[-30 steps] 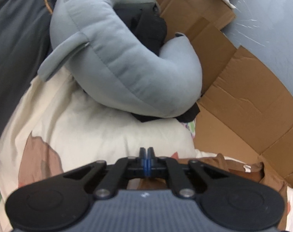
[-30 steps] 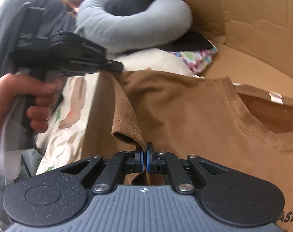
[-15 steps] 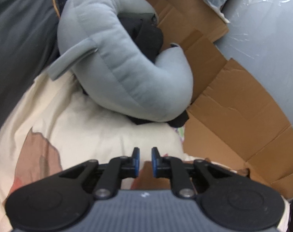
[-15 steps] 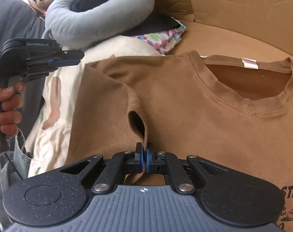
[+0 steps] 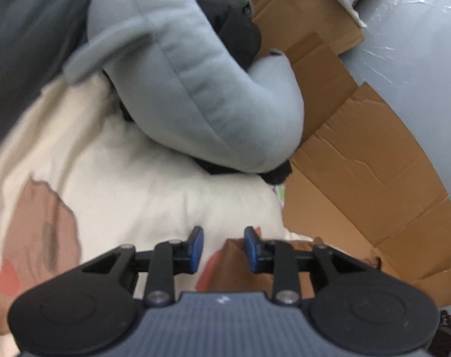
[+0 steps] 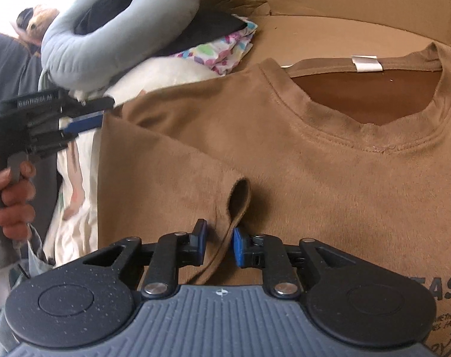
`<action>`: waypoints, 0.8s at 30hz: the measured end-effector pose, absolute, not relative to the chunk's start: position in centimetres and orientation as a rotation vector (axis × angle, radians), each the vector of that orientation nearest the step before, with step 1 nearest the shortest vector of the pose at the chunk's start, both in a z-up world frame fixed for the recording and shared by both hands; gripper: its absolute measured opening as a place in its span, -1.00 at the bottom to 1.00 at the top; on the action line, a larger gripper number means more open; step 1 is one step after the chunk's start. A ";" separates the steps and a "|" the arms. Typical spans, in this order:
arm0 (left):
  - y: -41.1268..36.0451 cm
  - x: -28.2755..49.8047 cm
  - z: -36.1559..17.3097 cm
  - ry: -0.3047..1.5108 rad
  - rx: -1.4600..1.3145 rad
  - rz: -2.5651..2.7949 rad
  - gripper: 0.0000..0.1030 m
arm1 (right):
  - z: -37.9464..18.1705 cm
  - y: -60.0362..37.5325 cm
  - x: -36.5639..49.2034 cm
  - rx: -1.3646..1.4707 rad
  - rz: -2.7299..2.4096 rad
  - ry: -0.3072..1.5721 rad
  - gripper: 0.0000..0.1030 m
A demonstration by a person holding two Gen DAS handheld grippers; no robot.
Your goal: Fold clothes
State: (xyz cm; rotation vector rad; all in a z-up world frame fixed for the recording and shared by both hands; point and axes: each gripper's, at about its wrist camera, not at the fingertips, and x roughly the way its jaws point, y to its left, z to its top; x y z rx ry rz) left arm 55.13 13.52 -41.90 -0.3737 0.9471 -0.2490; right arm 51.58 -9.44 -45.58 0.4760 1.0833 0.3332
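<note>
Taking the brown T-shirt (image 6: 329, 178) as the landmark: at its left edge the left gripper (image 6: 88, 116) hangs with jaws opening and nothing pinched between them. The shirt lies front-up on the cardboard (image 6: 329, 38), neckline toward the far side, its left sleeve folded across the chest. At the sleeve's cuff the right gripper (image 6: 219, 238) is opening, the hem slack between its pads (no longer clamped). One sleeve fold looks done; the other sleeve and body folds remain

A home; bedding (image 5: 136, 178), neck pillow (image 5: 195, 89), flattened cardboard (image 5: 359, 178).
</note>
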 end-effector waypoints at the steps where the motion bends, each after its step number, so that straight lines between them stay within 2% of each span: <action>1: 13.2 55.2 -41.9 0.955 -0.359 -0.247 -0.66 | -45.6 -9.6 51.8 0.489 0.326 1.082 -0.51; 2: 13.0 55.3 -42.0 0.963 -0.345 -0.244 -0.77 | -45.6 -9.8 51.9 0.503 0.319 1.077 -0.50; 7: 12.0 55.2 -41.8 0.950 -0.276 -0.232 -0.85 | -46.0 -10.7 52.6 0.581 0.295 1.046 -0.51; 8: 11.8 55.1 -41.7 0.946 -0.262 -0.232 -0.85 | -46.1 -10.9 52.6 0.599 0.301 1.039 -0.70; 9: 11.7 55.0 -41.5 0.943 -0.240 -0.228 -0.86 | -46.1 -11.0 52.7 0.605 0.314 1.033 -1.00; 18: 11.0 55.1 -41.3 0.923 -0.143 -0.186 -0.87 | -45.0 -10.9 51.7 0.472 0.372 1.016 -1.00; 24: 11.0 55.7 -42.3 0.930 -0.171 -0.157 -0.86 | -45.3 -11.0 51.9 0.461 0.342 1.023 -1.00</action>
